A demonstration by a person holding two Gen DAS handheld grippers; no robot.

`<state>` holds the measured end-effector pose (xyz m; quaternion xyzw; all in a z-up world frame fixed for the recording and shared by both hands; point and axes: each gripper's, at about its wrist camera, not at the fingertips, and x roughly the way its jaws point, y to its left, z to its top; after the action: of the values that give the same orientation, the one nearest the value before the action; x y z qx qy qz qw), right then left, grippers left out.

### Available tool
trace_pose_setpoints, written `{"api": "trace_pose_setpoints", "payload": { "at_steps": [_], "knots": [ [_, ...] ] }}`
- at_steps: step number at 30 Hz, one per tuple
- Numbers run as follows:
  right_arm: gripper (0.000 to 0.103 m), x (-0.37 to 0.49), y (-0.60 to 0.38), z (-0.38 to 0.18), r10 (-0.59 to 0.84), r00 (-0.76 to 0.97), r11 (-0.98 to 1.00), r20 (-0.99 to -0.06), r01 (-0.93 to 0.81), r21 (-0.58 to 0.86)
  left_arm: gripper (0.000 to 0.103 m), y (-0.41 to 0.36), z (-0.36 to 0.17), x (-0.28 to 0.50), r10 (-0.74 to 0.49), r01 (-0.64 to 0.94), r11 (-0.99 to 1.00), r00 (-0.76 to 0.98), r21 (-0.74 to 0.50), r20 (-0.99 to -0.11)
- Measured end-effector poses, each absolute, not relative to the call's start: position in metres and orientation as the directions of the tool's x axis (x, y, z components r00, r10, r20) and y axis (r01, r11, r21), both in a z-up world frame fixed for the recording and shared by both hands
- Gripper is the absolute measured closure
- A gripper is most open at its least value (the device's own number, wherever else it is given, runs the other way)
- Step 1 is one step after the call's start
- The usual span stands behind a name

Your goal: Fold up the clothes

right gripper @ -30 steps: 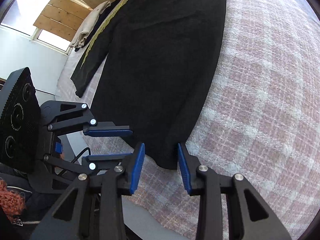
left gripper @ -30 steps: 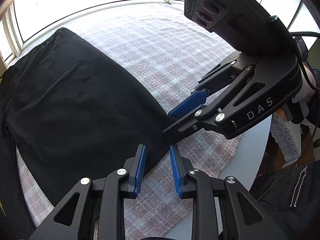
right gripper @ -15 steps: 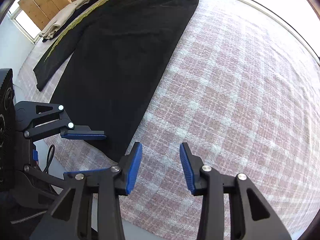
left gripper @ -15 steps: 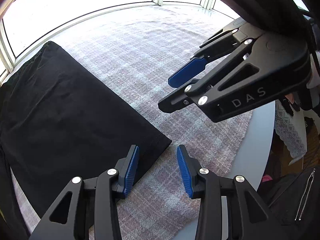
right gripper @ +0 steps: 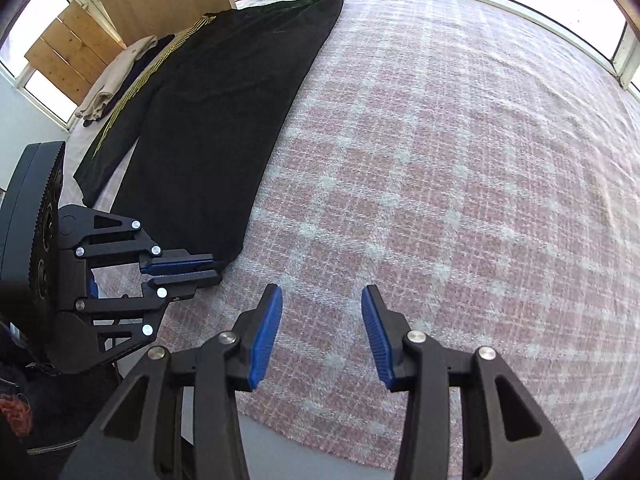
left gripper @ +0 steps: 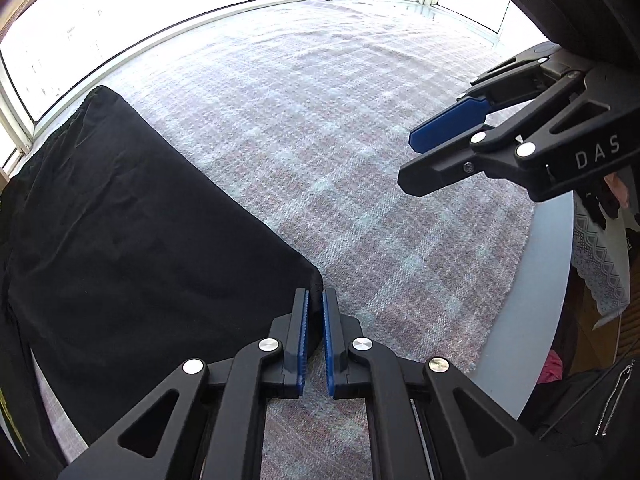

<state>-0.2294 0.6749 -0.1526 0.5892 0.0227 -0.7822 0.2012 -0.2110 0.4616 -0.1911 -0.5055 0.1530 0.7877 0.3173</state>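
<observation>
A black garment point(left gripper: 132, 240) lies flat on the pink checked cloth point(left gripper: 340, 128); it also shows in the right wrist view point(right gripper: 224, 112), with a yellow stripe along its far side. My left gripper point(left gripper: 314, 304) is shut on the garment's near corner; it appears from the side in the right wrist view point(right gripper: 216, 268). My right gripper point(right gripper: 320, 312) is open and empty above bare cloth, to the right of that corner; it also shows in the left wrist view point(left gripper: 412, 156).
Folded beige and dark clothes point(right gripper: 116, 76) lie beyond the garment near wooden boards point(right gripper: 72, 52). The grey table edge point(left gripper: 532, 280) curves at the right. Windows point(left gripper: 160, 12) line the far side.
My left gripper has closed on the garment's corner. My right gripper has let go of that corner, drawn back to the right, and stands open.
</observation>
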Motion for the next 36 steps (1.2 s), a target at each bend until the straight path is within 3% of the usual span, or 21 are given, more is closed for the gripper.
{"api": "trace_pose_setpoints", "payload": {
  "at_steps": [7, 13, 25, 31, 36],
  "knots": [
    [0.061, -0.23, 0.673, -0.148, -0.289, -0.218, -0.919, -0.932, 0.336, 0.206, 0.099, 0.42, -0.174, -0.229, 0.47, -0.51, -0.807, -0.254, -0.296, -0.846],
    [0.061, -0.257, 0.661, -0.124, -0.328, -0.26, -0.909, -0.908, 0.348, 0.228, 0.099, 0.372, -0.16, -0.266, 0.512, -0.362, -0.845, -0.338, -0.393, -0.79],
    [0.061, -0.436, 0.543, -0.097, -0.302, -0.377, -0.838, -0.876, 0.543, 0.055, 0.099, 0.284, -0.143, -0.276, 0.435, -0.208, -0.9, -0.466, -0.382, -0.77],
    [0.061, -0.589, 0.515, -0.136, -0.335, -0.32, -0.88, -0.886, 0.442, 0.173, 0.099, 0.269, -0.143, -0.275, 0.442, -0.192, -0.896, -0.467, -0.4, -0.766],
    [0.061, -0.655, 0.508, -0.169, -0.319, -0.266, -0.909, -0.91, 0.356, 0.216, 0.099, 0.268, -0.146, -0.282, 0.461, -0.193, -0.886, -0.46, -0.421, -0.759]
  ]
}}
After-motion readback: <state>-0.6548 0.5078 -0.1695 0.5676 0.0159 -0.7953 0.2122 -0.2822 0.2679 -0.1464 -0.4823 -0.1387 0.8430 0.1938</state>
